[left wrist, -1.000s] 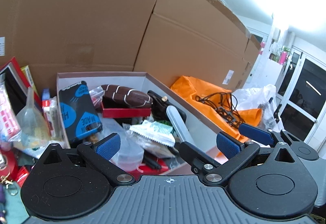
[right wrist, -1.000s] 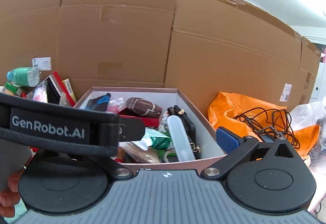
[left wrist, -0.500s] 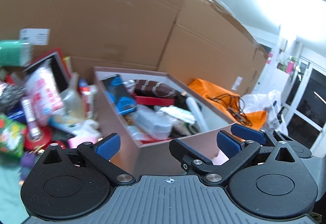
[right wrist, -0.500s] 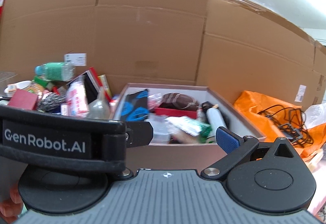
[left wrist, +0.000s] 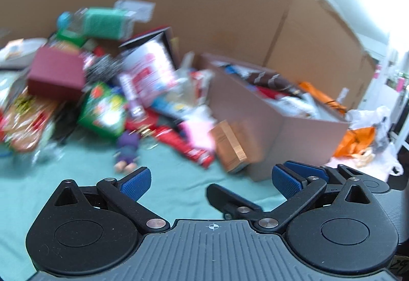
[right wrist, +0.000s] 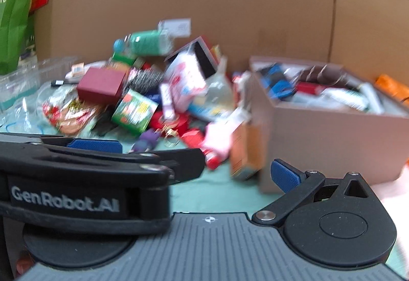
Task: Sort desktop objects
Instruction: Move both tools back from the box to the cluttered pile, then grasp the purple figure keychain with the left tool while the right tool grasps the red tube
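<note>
A brown box (left wrist: 271, 117) (right wrist: 329, 138) holds several sorted items, among them a brown striped pouch (left wrist: 268, 78). A pile of loose things lies left of it on the green cloth: a maroon box (left wrist: 55, 74) (right wrist: 102, 85), a green packet (left wrist: 103, 108) (right wrist: 134, 112), a green bottle (left wrist: 102, 19) (right wrist: 145, 42), a purple doll (left wrist: 127, 149) and an orange-brown carton (left wrist: 230, 147) (right wrist: 242, 150) leaning on the brown box. My left gripper (left wrist: 209, 182) is open and empty, above the cloth in front of the pile. My right gripper (right wrist: 196, 161) is open and empty; the left gripper's body hides its left finger.
Tall cardboard sheets (left wrist: 204, 12) (right wrist: 230, 12) wall off the back. An orange bag (left wrist: 358, 138) with black cables and a white plastic bag (left wrist: 375, 117) lie right of the brown box. A clear plastic container (right wrist: 23, 81) and a green bag (right wrist: 15, 23) stand at the far left.
Both grippers have pulled back from over the brown box and swung left. The pile of loose items has come into view. Both stay open and empty.
</note>
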A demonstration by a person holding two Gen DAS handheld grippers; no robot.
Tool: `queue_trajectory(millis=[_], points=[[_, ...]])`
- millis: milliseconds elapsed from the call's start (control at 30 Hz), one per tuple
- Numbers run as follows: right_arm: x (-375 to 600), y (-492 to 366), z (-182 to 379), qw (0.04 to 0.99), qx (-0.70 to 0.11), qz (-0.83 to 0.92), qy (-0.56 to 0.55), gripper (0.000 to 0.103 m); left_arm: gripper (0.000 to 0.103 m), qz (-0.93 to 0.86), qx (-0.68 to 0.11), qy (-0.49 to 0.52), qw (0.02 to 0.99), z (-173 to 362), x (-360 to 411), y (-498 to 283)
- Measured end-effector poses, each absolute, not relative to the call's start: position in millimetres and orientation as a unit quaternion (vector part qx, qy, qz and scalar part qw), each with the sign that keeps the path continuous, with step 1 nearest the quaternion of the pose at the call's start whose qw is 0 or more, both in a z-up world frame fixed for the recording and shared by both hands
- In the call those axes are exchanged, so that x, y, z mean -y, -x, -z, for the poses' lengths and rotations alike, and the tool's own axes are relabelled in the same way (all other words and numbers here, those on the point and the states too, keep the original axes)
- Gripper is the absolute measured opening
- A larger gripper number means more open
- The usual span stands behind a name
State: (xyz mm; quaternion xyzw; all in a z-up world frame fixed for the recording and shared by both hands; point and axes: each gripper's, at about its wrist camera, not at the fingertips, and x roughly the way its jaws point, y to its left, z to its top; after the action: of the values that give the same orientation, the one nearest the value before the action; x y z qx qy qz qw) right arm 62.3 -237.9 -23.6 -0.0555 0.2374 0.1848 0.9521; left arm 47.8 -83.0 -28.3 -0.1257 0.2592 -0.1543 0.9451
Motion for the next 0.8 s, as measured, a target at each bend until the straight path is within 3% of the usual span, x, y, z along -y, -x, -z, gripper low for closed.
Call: queue_trajectory(millis=[333, 500, 800], points=[[212.4, -86.8, 43.9, 0.938, -0.275, -0.204, 0.061, 0.102, 0.103, 0.09, -0.29, 0.162, 0.939, 52.7, 32.4, -72.5], [207.5, -105.9, 51.3, 0.931, -0.293, -0.205, 0.072, 0.092, 0.103, 0.08, -0.294, 0.168, 0.937, 58.9, 21.6, -88.9], [205.2, -130.0, 49.9, 0.933, -0.286, -0.205, 0.07, 0.078, 0.079, 0.071, -0.303, 0.165, 0.936, 59.8, 19.2, -118.4]])
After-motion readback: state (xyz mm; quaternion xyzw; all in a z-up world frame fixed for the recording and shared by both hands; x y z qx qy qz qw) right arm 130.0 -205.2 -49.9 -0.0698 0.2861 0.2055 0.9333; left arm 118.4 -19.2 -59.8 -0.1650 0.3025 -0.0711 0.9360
